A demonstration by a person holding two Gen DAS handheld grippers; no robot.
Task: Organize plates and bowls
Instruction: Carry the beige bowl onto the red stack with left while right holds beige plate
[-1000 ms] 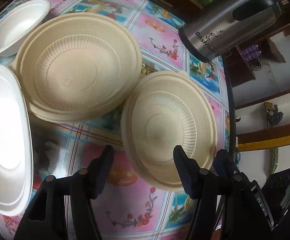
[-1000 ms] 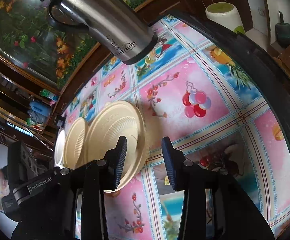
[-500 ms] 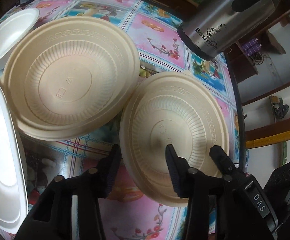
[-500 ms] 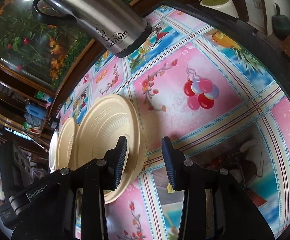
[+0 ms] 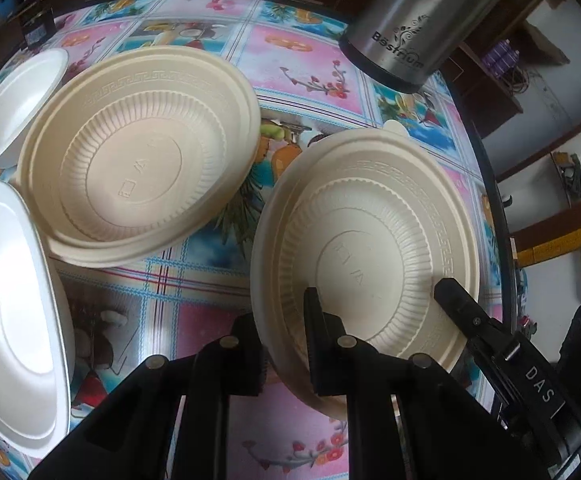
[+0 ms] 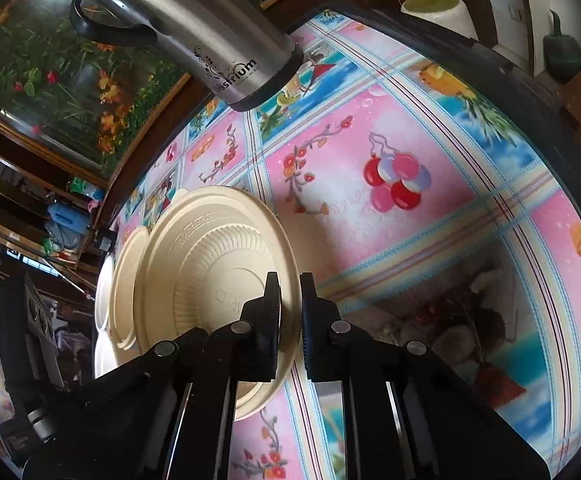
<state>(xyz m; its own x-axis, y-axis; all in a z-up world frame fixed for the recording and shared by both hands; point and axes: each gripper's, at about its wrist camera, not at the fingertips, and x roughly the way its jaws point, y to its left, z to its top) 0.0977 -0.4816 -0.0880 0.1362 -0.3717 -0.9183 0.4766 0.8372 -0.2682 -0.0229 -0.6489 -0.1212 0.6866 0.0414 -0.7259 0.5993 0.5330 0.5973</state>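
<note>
White plate (image 5: 14,312): at the left edge of the table, its rim just beside the far beige bowl.
White bowl (image 5: 10,108): at the far left of the table, partly behind the far beige bowl.
Far beige bowl (image 5: 138,156): ribbed, left of centre on the table (image 5: 306,60), apart from the near beige bowl.
Your left gripper (image 5: 284,344): its fingers pinch the left rim of the near beige bowl, one finger outside the wall and one inside.
Near beige bowl (image 5: 370,248): close to the table's right edge, gripped on two sides; in the right wrist view it shows as the same ribbed bowl (image 6: 210,280).
Your right gripper (image 6: 290,316): its fingers are pressed onto the bowl's right rim, one inside and one outside; in the left wrist view one of its fingers (image 5: 456,300) lies on the rim.
Steel flask (image 5: 418,28): stands at the table's far right edge, beyond the near beige bowl.
</note>
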